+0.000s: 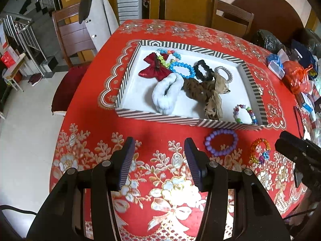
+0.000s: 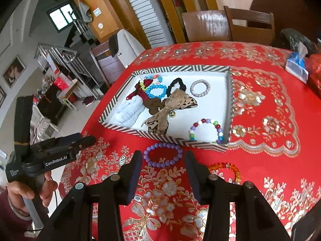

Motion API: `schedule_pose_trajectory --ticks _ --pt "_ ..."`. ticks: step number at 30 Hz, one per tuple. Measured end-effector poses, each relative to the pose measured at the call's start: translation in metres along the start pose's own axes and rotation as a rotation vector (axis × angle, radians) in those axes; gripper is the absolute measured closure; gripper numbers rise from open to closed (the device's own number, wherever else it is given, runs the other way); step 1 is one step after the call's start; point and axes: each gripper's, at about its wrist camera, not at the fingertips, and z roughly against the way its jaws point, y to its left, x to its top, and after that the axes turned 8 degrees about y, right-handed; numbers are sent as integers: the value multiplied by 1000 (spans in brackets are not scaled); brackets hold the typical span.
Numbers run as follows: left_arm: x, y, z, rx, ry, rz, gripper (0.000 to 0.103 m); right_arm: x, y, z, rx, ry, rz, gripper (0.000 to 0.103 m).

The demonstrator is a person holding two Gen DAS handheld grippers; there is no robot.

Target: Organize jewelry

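A striped box lid (image 1: 156,117) (image 2: 160,135) on the red tablecloth holds a red bow (image 1: 154,68), a blue bead bracelet (image 1: 182,70) (image 2: 156,91), a white fluffy scrunchie (image 1: 166,96) (image 2: 130,110), a brown bow (image 2: 166,108), a black scrunchie (image 1: 202,70) and a multicoloured bead bracelet (image 1: 244,113) (image 2: 206,129). In front of the lid lie a purple bead bracelet (image 1: 221,142) (image 2: 163,154) and an orange-yellow bead bracelet (image 1: 259,150) (image 2: 226,169). My left gripper (image 1: 159,146) is open over bare cloth, left of the purple bracelet. My right gripper (image 2: 163,160) is open, with the purple bracelet just beyond its tips.
Bags, a tissue pack (image 2: 297,66) and clutter crowd the table's right side (image 1: 297,76). Wooden chairs (image 1: 230,18) stand at the far edge; one on the left carries a coat (image 1: 98,20). A hand (image 2: 30,192) holds the left gripper's handle. The table's rim drops to floor at left.
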Motion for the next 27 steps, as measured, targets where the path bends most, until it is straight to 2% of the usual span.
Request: schedule_pose_trajectory --ticks 7,11,27 --pt "-8 -9 -1 3 -3 -9 49 -18 -20 18 -52 -5 -38 60" --pt "-10 -15 -9 -4 14 -17 49 -28 -31 25 -75 0 -66 53" --pt "-14 -35 -28 -33 70 -70 49 -56 -63 34 -134 10 -181 52"
